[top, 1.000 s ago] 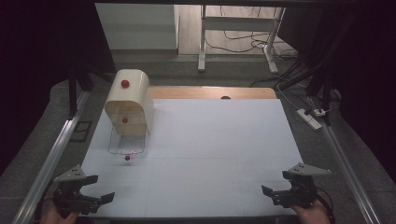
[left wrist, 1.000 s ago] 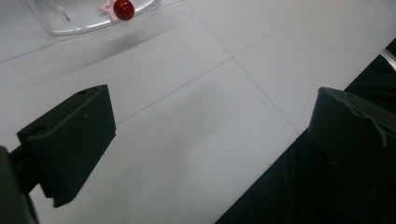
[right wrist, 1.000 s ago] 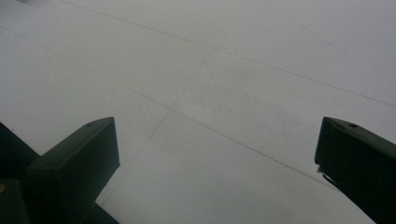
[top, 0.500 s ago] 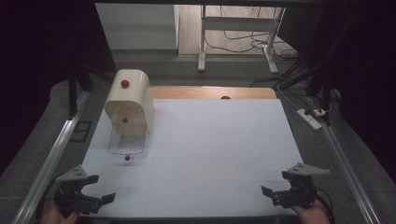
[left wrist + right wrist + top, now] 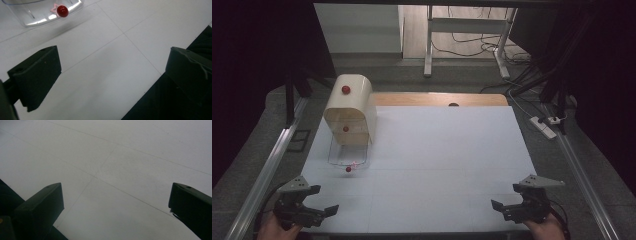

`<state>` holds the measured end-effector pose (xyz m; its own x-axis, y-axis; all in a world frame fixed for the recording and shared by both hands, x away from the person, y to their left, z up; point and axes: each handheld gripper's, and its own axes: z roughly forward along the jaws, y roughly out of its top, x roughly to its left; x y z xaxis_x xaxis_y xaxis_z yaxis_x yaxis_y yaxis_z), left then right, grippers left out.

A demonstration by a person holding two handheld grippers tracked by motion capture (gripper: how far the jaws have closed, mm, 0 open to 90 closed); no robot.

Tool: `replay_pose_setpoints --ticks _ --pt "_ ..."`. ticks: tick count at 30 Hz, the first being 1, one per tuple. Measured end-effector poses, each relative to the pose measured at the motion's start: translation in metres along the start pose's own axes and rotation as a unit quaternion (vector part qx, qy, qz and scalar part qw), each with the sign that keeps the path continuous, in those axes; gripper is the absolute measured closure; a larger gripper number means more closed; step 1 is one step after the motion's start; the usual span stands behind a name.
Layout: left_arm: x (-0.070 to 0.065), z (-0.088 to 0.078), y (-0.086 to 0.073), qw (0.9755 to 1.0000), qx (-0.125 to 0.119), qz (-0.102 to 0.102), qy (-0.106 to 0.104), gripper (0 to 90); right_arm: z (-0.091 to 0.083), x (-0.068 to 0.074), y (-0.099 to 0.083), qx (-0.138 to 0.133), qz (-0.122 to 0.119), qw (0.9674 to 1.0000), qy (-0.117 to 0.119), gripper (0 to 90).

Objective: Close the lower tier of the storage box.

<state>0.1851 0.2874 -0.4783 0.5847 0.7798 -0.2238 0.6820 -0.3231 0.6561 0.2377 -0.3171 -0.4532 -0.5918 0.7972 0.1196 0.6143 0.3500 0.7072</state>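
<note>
A cream, round-topped box [image 5: 350, 107] with red knobs stands at the far left of the white table [image 5: 437, 150]. Its clear flap [image 5: 348, 156] lies folded down on the table in front of it, ending in a red knob [image 5: 348, 169]. That red knob [image 5: 62, 11] and the clear flap [image 5: 37, 12] appear at the top of the left gripper view. My left gripper [image 5: 319, 212] is open at the near left corner, nothing between its jaws. My right gripper [image 5: 501, 207] is open at the near right corner over bare table [image 5: 112, 170].
A wooden strip [image 5: 437, 99] runs along the table's far edge. Metal rails [image 5: 267, 170] border the left and right sides. A power strip [image 5: 544, 126] and cables lie on the floor at the right, and a stand's legs [image 5: 428, 45] rise beyond the table.
</note>
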Motion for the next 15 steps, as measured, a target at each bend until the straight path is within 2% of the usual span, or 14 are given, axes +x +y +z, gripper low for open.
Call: replay_pose_setpoints --ticks 5,15 --pt "-0.001 0.005 0.004 0.9999 0.010 0.009 0.004 0.1 0.000 0.000 0.000 0.002 0.000 1.0000 0.001 0.2" --pt "0.002 0.014 0.012 0.9997 0.011 0.018 0.010 0.0 0.001 0.000 0.000 0.005 -0.001 1.0000 0.002 0.2"
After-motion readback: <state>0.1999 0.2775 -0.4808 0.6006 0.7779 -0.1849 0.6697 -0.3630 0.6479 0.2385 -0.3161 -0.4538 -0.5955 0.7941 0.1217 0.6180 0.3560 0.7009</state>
